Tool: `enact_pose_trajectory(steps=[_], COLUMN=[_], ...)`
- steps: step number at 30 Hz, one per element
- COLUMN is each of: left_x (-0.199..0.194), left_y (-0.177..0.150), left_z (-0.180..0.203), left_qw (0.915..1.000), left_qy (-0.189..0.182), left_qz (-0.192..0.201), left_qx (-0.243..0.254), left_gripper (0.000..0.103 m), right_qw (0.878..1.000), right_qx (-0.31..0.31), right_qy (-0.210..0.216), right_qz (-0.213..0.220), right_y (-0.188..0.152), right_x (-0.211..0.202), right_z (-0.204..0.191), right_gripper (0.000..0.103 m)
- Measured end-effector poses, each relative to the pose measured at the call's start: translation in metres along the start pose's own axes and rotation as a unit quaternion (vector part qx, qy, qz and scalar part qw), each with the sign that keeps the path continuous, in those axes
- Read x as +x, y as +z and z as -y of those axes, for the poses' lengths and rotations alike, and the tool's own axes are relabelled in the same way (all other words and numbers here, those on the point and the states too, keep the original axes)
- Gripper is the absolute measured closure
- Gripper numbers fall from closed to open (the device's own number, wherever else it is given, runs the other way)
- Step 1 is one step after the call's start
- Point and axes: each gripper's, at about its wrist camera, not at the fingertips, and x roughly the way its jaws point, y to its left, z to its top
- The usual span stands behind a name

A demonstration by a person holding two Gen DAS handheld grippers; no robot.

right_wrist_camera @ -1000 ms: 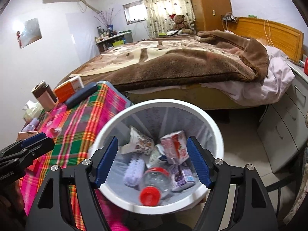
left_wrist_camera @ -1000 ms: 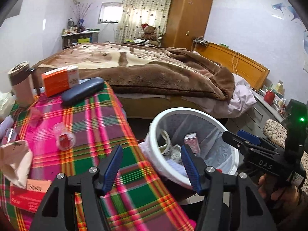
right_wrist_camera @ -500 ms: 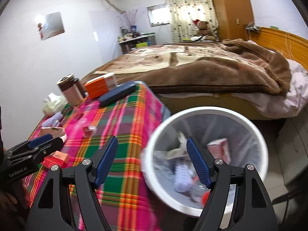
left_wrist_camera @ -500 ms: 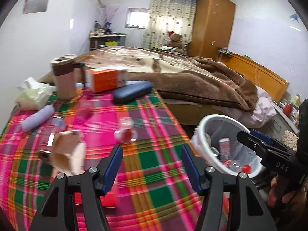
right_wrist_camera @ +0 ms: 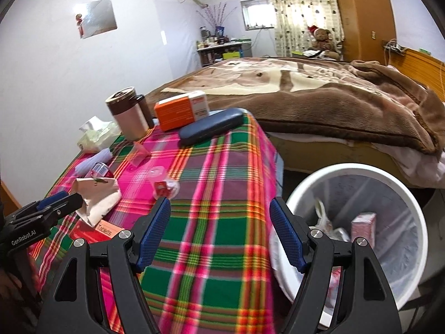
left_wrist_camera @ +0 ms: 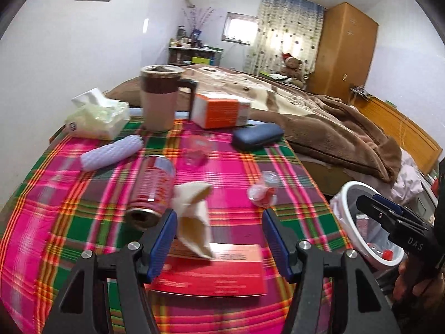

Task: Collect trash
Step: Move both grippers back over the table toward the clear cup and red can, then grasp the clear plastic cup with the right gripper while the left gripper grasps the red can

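Both grippers are spread wide and hold nothing: the left gripper [left_wrist_camera: 218,235] hangs over the plaid table [left_wrist_camera: 83,222] with a crumpled paper cup [left_wrist_camera: 194,220] between its fingers, the right gripper [right_wrist_camera: 219,232] beside the bin [right_wrist_camera: 361,172] on its right.

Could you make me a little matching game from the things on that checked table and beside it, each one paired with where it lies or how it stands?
Things:
1. mug
2. can
3. glasses case
4. trash bin

Places or states:
A. lying on its side, open end toward the left gripper
B. off the table's right edge, lined with a bag, trash inside
C. standing upright at the far edge, next to the tissue pack
D. lying flat just in front of the orange box

Pairs: 1-C, 2-A, 3-D, 4-B
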Motion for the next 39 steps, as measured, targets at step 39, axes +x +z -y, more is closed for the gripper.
enact_pose_trajectory(steps=[39], left_x=[0.048], left_y=[0.027], left_z=[-0.105], left_qw=[0.9959], left_qy=[0.004], left_qz=[-0.038], left_qx=[-0.082], left_gripper=[0.034], right_qw=[0.994], right_qx=[-0.054], right_qy=[0.028], right_qz=[-0.088], right_y=[0.017], right_x=[0.101], right_z=[-0.079], right_gripper=[0.028])
